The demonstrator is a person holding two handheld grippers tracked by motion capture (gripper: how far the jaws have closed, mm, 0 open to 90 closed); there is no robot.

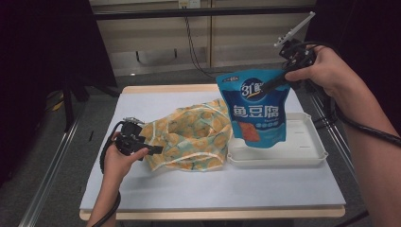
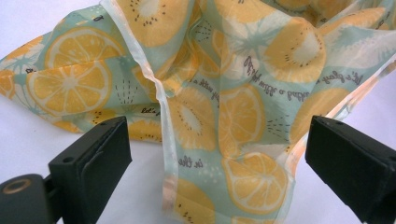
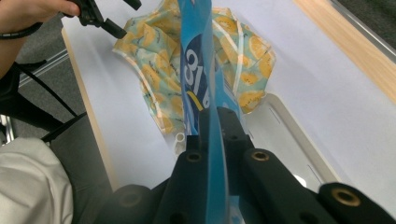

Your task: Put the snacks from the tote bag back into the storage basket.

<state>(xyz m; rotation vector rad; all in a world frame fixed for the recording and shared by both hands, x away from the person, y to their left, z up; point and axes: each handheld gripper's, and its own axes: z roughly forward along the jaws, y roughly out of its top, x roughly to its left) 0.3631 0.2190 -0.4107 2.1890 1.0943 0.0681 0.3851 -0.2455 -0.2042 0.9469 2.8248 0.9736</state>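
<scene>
Blue pouch [image 1: 257, 109] hangs above white tray [image 1: 309, 153], beside lemon-print bag [image 1: 194, 137].

Bare tabletop [image 1: 213, 189] before lemon-print bag [image 1: 194, 137] and tray [image 1: 302, 158].

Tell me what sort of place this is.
Probably a lab or recording station, not a home: a white-topped table fenced by metal rails, a cabled gripper in the hand, and dark curtains on both sides.
</scene>
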